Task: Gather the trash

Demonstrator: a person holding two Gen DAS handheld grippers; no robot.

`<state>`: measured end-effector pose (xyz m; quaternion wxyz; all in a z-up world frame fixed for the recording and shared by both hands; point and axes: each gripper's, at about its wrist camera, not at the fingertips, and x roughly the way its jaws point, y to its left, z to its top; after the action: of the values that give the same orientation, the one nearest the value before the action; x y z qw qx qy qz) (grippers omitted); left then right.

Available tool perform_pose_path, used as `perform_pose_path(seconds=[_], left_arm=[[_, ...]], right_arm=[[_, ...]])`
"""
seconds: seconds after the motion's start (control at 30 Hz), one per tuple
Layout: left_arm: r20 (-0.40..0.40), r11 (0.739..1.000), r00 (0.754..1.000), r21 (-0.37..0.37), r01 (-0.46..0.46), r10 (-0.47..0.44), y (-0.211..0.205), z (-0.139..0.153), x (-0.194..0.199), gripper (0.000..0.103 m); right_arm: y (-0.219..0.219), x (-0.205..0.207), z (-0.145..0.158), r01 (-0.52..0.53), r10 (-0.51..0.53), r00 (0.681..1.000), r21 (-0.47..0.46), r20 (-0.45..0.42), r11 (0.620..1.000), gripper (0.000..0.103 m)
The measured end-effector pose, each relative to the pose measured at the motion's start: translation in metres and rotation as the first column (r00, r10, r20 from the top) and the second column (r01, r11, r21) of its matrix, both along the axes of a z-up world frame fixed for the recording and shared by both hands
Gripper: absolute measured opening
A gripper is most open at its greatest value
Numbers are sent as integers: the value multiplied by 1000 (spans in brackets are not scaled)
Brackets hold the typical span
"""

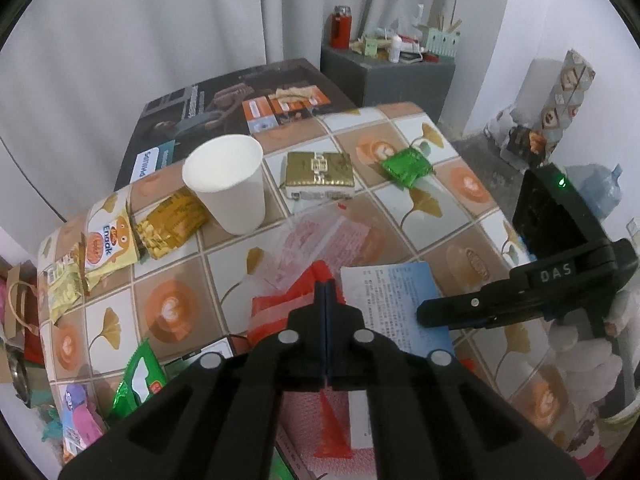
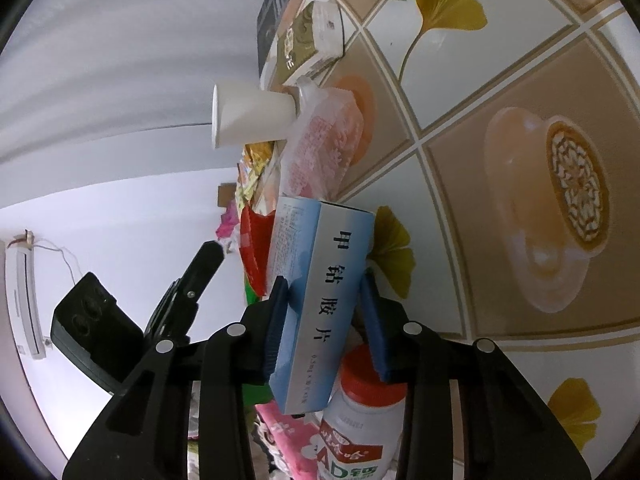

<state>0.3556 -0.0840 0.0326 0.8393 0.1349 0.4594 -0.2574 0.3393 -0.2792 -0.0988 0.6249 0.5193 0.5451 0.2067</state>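
Observation:
My left gripper [image 1: 325, 290] is shut on the rim of a red plastic bag [image 1: 280, 312] and holds it up over the near part of the table. My right gripper [image 2: 324, 288] has its jaws round a blue and white medicine box [image 2: 316, 300], the left pad touching it; the box also shows in the left wrist view [image 1: 394, 304], beside the bag. A white paper cup [image 1: 230, 184], a gold packet box [image 1: 320, 174], a green wrapper [image 1: 406, 166], a clear pink-printed wrapper [image 1: 316, 236] and yellow snack packets [image 1: 108, 244] lie on the table.
The table has a patterned cloth [image 1: 460, 208] with leaves and cups. A dark carton [image 1: 224, 108] leans behind it. A grey cabinet [image 1: 384, 76] with clutter stands at the back. A red-capped white bottle [image 2: 360, 412] and pink packet [image 2: 284, 432] lie below the box.

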Motion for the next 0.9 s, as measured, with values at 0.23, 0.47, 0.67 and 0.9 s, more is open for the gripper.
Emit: perform_pose_path(seconds=[0.23,0.47,0.67,0.9], left_arm=[[-64,998,998,-65,-5,1,8,5,2,1],[-154,998,988,-50,-39,31,0,-13,14,34],[-162,998,985,-12,-66,64,0,-22,21,34],[-157,996,984,8,-87,87,7,-24,23,29]], right_arm=[[-5,-4,5,7,-7,1000,1,18,1000,32],[2,-4,12,-8,8,1000,-4,30,1000,31],[14,4,14,-17,17,999,-3,40,1000,30],[17,5,13,-24,24,999,5,48,1000,30]])
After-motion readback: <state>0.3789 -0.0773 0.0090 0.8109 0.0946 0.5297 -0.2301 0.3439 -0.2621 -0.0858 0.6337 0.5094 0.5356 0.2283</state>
